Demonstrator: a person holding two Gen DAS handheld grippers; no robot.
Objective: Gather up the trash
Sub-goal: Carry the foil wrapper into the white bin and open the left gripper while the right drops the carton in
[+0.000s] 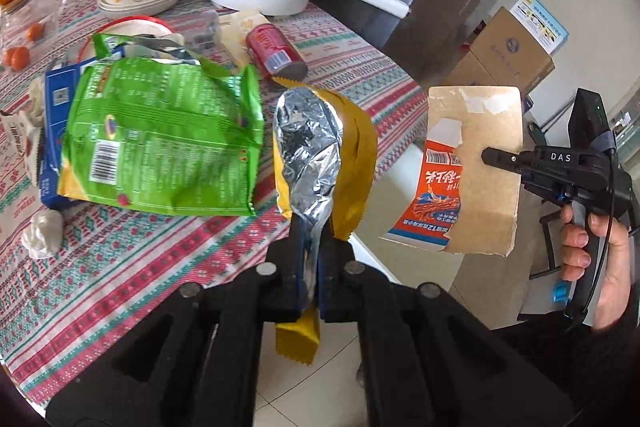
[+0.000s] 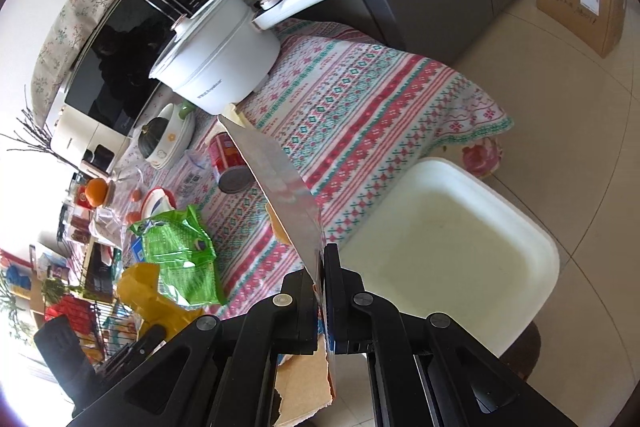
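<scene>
Tabletop [image 1: 168,259], patterned cloth, carries cookware plus loose litter. White bin [image 2: 452,247] stands just beside its edge, mouth open, presumably to receive waste. Green bag [image 1: 160,135] lies flat on tabletop w/ red can [image 1: 276,53] behind it, both uncollected. Right tongs [image 1: 490,155] pinch torn cardboard piece [image 1: 476,167] by its edge, held off the tabletop. Left tongs [image 1: 312,247] pressed together on yellow foil wrapper [image 1: 320,147], lifted clear. We judge both pieces bin-bound.
</scene>
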